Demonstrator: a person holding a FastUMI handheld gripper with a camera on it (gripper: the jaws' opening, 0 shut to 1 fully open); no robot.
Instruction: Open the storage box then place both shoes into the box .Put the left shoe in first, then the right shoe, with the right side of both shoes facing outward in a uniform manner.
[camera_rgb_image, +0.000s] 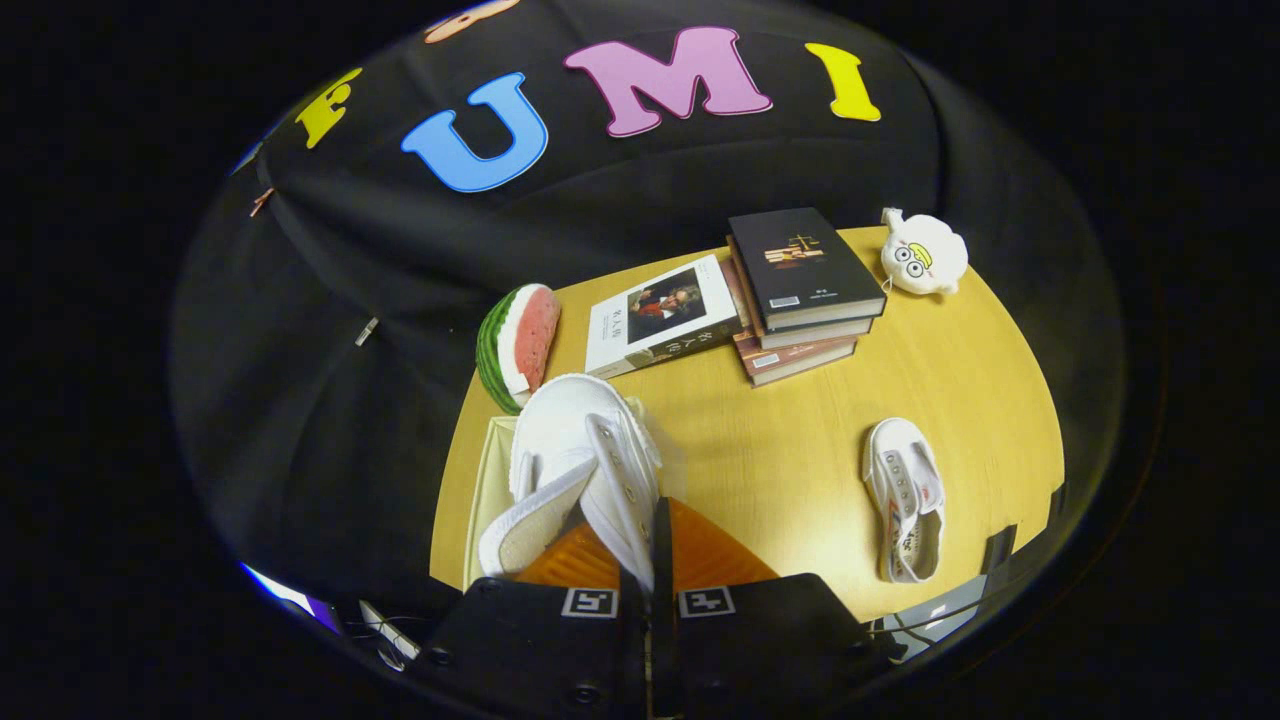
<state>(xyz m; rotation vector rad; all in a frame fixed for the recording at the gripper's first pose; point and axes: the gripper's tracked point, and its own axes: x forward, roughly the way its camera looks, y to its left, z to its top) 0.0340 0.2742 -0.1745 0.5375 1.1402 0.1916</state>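
My gripper (648, 560) is shut on a white canvas shoe (585, 450), pinching its side wall between both fingers. The shoe hangs tilted, toe pointing away and sole edge turned to the left. It sits above a pale storage box (488, 470) at the table's near left corner; the shoe and fingers hide most of the box, so I cannot tell how its lid stands. A second white shoe (905, 500) lies on the table to the right of the fingers, opening up, well apart from the box.
On the yellow wooden table (790, 430), a watermelon-slice toy (518, 345) stands just beyond the box. Farther back lie a white book (665, 315) and a stack of books (800, 290). A white plush toy (922, 253) is at the far right corner.
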